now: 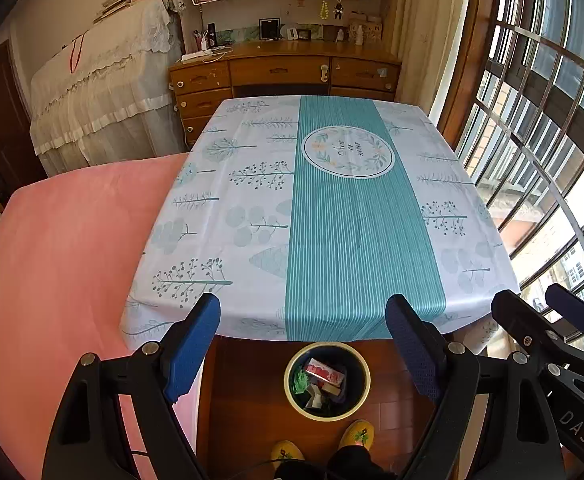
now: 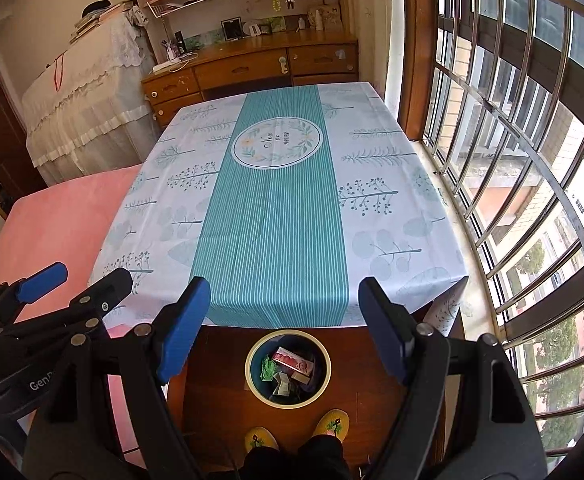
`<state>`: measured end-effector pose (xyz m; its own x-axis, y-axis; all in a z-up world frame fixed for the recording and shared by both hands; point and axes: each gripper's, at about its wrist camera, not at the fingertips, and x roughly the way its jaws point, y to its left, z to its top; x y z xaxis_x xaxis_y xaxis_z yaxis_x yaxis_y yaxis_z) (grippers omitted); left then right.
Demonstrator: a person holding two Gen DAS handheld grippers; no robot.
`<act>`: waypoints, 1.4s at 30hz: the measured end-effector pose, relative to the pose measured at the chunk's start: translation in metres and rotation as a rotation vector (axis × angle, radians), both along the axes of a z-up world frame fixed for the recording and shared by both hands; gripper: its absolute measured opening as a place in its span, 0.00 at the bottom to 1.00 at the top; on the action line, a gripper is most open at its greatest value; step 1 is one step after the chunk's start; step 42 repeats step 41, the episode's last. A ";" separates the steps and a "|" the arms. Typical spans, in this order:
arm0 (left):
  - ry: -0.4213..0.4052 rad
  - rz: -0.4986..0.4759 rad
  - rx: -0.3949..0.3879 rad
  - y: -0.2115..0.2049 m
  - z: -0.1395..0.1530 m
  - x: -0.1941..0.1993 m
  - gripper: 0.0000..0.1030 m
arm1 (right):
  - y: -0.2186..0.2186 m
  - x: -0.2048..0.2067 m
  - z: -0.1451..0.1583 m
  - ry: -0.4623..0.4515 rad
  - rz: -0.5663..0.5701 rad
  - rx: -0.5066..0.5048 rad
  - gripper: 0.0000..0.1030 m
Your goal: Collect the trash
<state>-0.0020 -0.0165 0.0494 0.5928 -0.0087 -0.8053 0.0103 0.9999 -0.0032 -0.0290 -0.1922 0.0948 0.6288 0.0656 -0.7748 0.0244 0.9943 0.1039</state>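
Left wrist view
- Left gripper: jaws stand wide apart, nothing between the blue pads; it hangs above the near edge of the table.
- Trash bin: round, pale rim, dark inside, on the wooden floor just in front of the table's near edge, seen between the two fingers.
- Trash in bin: a pink-red packet, a green crumpled piece and some paper bits lie inside.
- Table: covered with a white and teal cloth; the top carries nothing; the cloth hangs over the near edge.
- Left side: a pink bed touches the table edge.
- Right side: the right gripper is near the table's corner, and the barred window is behind it.
- Slippers: yellow, on the floor just beside the bin.

Right wrist view
- Right gripper: jaws apart, empty, above the same near edge.
- Trash bin: between the fingers, on the floor, free room around it.
- Left gripper: at the left, over the bed's edge.
- Window sill: runs just beside the table's right edge.
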 end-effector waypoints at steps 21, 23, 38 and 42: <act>0.004 -0.003 0.006 -0.002 -0.003 0.001 0.84 | -0.002 -0.003 -0.004 0.000 0.007 0.003 0.72; 0.003 -0.002 0.007 -0.002 -0.002 0.001 0.84 | -0.003 -0.002 -0.004 0.000 0.008 0.002 0.72; 0.018 0.032 0.014 0.004 -0.007 0.011 0.84 | -0.007 -0.001 -0.005 0.002 0.012 0.005 0.72; 0.026 0.029 0.000 0.004 -0.009 0.011 0.84 | -0.007 -0.001 -0.004 0.002 0.012 0.005 0.72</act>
